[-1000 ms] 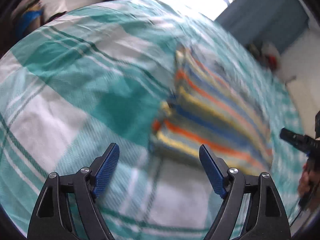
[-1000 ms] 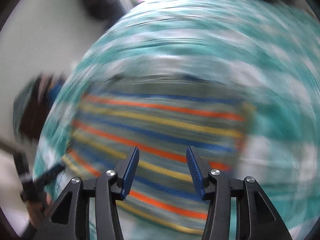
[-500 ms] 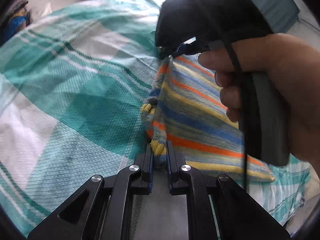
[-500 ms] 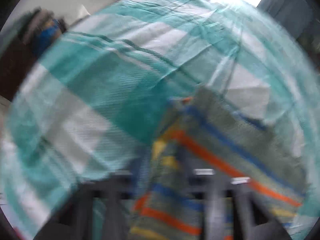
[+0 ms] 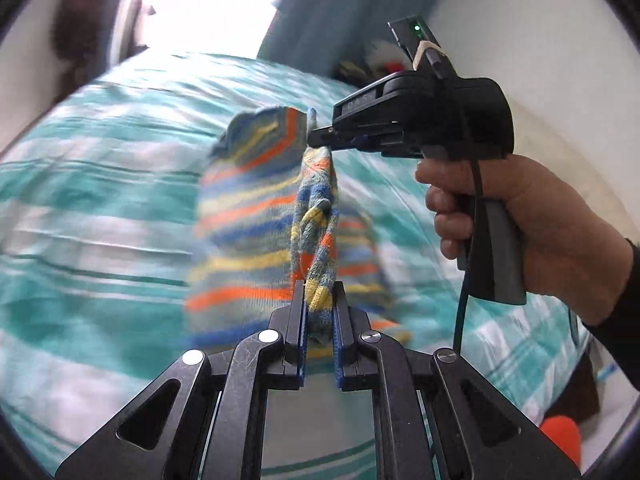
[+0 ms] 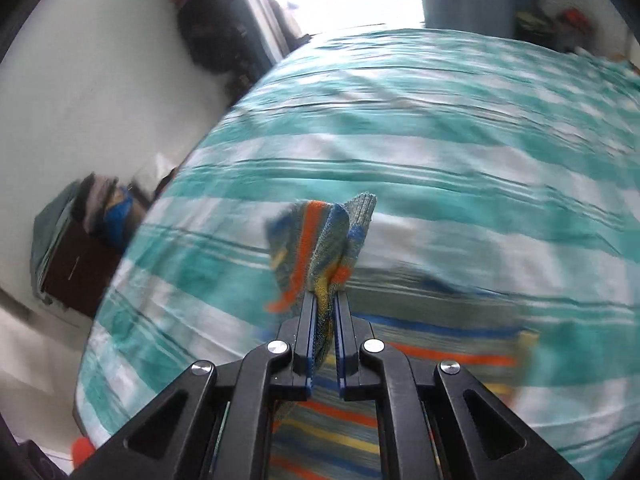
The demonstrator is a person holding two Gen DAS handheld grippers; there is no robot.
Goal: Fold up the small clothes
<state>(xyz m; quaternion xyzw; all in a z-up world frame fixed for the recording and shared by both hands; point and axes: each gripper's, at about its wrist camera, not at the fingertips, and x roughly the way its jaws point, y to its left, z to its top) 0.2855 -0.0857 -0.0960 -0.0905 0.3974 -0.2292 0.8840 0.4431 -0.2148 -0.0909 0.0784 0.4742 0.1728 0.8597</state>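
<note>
A small striped knit garment [image 5: 256, 216], in grey, blue, orange and yellow, is lifted off the bed by one edge. My left gripper [image 5: 319, 300] is shut on a bunched corner of it. In the left wrist view the right gripper [image 5: 320, 138], held by a hand [image 5: 516, 208], pinches the far corner of the same edge. The edge hangs stretched between the two grippers. In the right wrist view my right gripper [image 6: 325, 300] is shut on a fold of the striped garment [image 6: 320, 240], and the rest trails down onto the bed.
The bed is covered by a teal and white checked sheet [image 5: 100, 184] [image 6: 440, 152]. A dark cabinet with a pile of clothes [image 6: 80, 240] stands beside the bed at left. A bright window and a teal curtain [image 5: 328, 12] are behind.
Both grippers went from open above the flat garment to shut on its corners. They have since lifted that edge off the sheet and drawn apart.
</note>
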